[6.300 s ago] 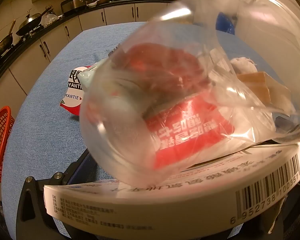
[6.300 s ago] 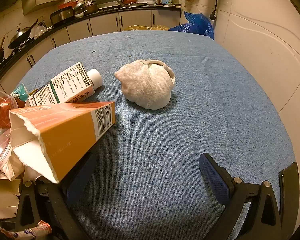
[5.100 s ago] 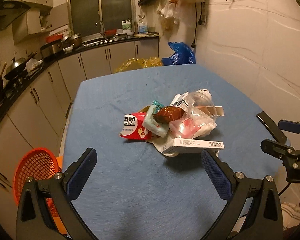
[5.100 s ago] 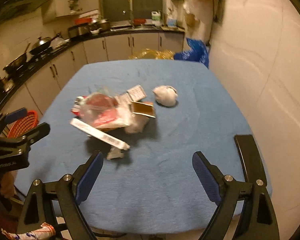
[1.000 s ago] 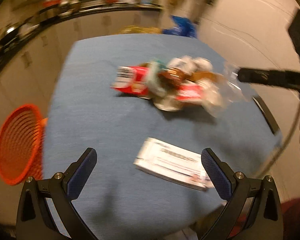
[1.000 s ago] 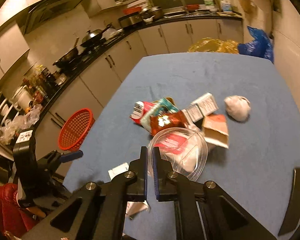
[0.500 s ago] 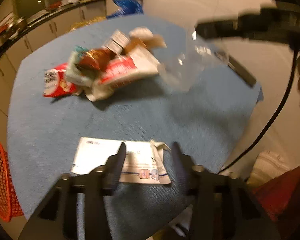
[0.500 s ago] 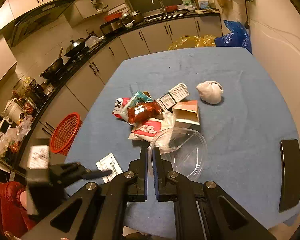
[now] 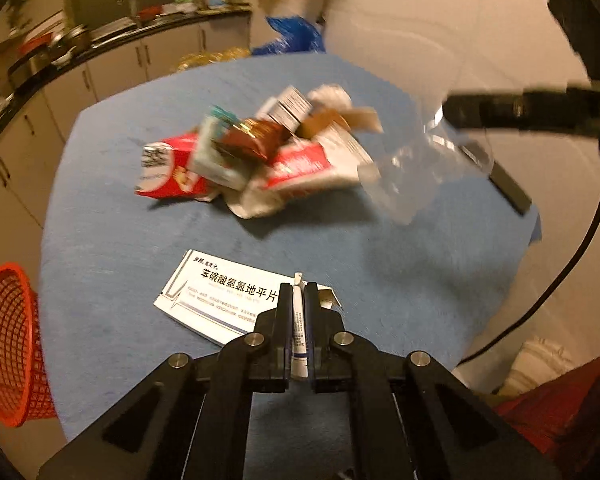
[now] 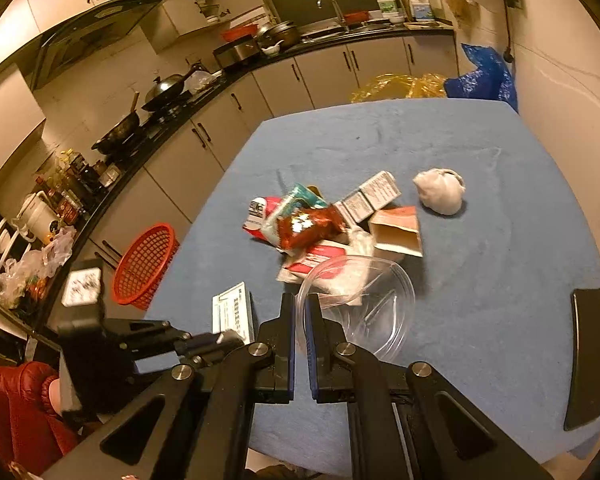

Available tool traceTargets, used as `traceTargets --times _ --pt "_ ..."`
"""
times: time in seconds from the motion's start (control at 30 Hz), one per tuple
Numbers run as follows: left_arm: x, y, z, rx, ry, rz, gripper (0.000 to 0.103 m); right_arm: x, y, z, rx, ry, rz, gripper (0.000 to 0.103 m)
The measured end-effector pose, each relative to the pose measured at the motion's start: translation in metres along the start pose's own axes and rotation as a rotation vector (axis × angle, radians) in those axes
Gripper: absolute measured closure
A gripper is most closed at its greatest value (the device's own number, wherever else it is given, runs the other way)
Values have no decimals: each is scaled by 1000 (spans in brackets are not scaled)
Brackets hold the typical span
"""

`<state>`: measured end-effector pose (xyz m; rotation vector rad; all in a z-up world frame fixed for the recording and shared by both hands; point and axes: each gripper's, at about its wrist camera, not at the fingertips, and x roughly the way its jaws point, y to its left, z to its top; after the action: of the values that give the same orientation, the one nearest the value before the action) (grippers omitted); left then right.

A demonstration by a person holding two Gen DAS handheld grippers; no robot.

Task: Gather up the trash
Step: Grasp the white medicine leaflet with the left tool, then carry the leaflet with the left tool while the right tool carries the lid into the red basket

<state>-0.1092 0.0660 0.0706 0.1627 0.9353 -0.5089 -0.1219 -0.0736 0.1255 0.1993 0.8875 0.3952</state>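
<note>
Left fingers have just been closed on a white box; a clear bowl is pinched by right fingers.

The left gripper is seen at the lower centre of the left wrist frame, pitched downward. Its jaws have just been closing and are now clamped on the edge of a flat white box, a strip of which stands upright between the pads. The right gripper occupies the lower centre of the right wrist frame, likewise angled down, its jaws pinched together on the rim of a clear plastic bowl. A red sleeve is visible at lower left.
</note>
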Motion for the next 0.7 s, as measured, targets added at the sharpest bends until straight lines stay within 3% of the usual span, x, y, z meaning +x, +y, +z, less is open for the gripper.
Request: traceTargets --times 0.7 --pt "-90 83 -6 -190 -165 169 98 39 77 26 -130 17 120 98"
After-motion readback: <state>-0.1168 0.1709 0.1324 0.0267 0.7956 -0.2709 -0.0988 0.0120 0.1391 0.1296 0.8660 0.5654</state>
